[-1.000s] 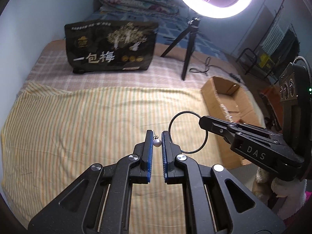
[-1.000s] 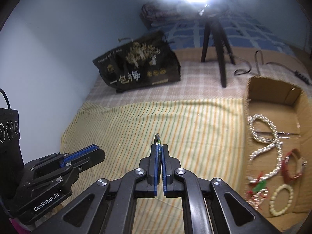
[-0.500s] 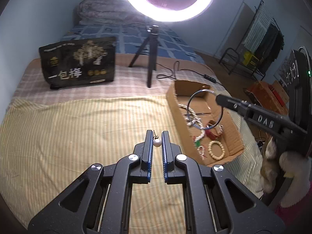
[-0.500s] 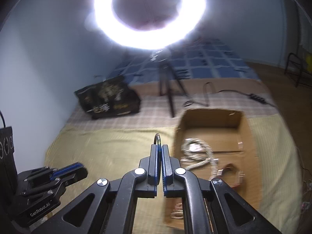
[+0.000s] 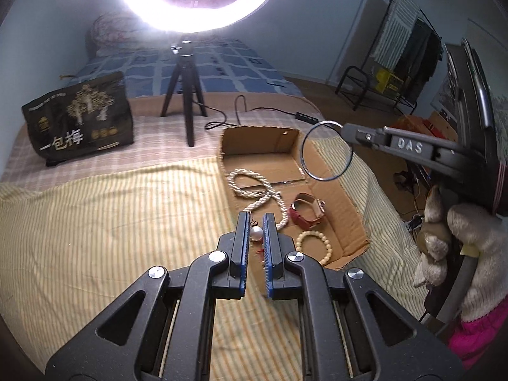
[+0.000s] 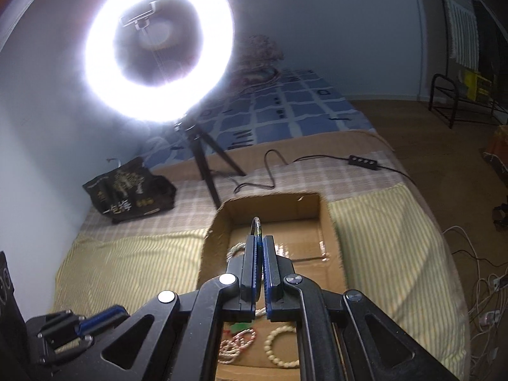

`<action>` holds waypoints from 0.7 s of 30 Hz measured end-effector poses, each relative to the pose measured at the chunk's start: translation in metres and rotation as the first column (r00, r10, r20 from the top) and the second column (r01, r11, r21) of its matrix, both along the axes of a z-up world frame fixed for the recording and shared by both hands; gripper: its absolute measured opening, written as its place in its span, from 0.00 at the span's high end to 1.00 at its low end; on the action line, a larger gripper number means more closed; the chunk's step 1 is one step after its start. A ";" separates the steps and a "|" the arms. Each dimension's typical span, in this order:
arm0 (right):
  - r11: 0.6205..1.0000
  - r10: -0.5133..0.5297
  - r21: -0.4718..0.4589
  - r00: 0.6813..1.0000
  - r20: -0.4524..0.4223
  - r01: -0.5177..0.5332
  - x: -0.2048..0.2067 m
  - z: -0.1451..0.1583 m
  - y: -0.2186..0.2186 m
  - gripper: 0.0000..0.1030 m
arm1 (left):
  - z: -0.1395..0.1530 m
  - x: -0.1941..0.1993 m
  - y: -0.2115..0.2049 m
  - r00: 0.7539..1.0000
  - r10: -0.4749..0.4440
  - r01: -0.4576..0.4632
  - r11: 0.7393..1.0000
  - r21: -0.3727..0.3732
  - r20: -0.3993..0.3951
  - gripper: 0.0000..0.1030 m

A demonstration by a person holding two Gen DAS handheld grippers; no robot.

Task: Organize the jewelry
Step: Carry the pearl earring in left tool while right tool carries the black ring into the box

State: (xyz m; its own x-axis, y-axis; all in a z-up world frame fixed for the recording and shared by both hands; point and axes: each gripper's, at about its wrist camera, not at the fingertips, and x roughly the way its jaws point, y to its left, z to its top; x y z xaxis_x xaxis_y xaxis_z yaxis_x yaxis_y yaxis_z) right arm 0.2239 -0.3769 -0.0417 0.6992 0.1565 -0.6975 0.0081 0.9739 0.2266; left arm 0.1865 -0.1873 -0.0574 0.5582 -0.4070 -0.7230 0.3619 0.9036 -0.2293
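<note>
Swung both tongs over from the bedspread to the cardboard box (image 5: 346,209), left tongs (image 5: 254,233) clamped on a pearl earring (image 5: 256,232), right tongs (image 6: 259,254) on a thin bangle (image 5: 327,150), so I'd say drop-off's next.

The left gripper (image 5: 255,233) pinches a pearl earring (image 5: 256,232) over the cardboard box (image 5: 349,209) edge. Up to its right, the right gripper (image 5: 344,133) clamps a thin hoop (image 5: 303,152) (probably a bangle) above the box.
</note>
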 end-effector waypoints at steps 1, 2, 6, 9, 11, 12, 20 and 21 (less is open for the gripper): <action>1.000 -0.005 -0.004 1.000 0.003 0.005 0.001 0.000 -0.002 0.99 | -0.001 0.000 -0.006 1.000 -0.003 0.003 1.000 0.008 0.005 0.94; 1.000 -0.012 -0.008 1.000 0.005 0.012 0.002 0.000 -0.005 0.99 | -0.001 0.000 -0.010 1.000 -0.007 0.007 1.000 0.014 0.009 0.94; 1.000 -0.029 -0.009 1.000 0.008 0.029 0.007 0.000 -0.015 0.99 | -0.005 0.000 -0.023 1.000 -0.024 0.023 0.999 0.032 0.016 0.94; 0.999 -0.041 -0.009 0.999 0.009 0.041 0.013 -0.002 -0.020 0.99 | -0.009 0.000 -0.032 0.999 -0.036 0.035 0.998 0.046 0.018 0.94; 0.999 -0.047 -0.010 0.999 0.009 0.048 0.018 -0.003 -0.023 0.99 | -0.010 -0.001 -0.037 0.999 -0.040 0.038 0.998 0.058 0.024 0.94; 0.999 -0.050 -0.011 0.999 0.009 0.050 0.019 -0.004 -0.024 0.99 | -0.011 -0.001 -0.039 0.999 -0.043 0.041 0.997 0.062 0.025 0.94; 0.998 -0.063 -0.008 0.998 0.005 0.063 0.035 -0.013 -0.031 0.99 | -0.017 0.000 -0.055 0.998 -0.057 0.055 0.996 0.076 0.034 0.94; 0.998 -0.063 -0.008 0.998 0.004 0.063 0.036 -0.014 -0.032 0.99 | -0.018 0.001 -0.056 0.998 -0.058 0.056 0.995 0.077 0.033 0.94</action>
State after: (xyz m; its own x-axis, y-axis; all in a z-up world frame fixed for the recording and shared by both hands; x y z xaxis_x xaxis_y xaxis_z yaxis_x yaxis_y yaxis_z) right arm 0.2600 -0.4087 -0.0553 0.7099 0.1060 -0.6963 0.0689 0.9734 0.2184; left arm 0.1875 -0.2434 -0.0756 0.5614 -0.3835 -0.7333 0.4200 0.8956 -0.1468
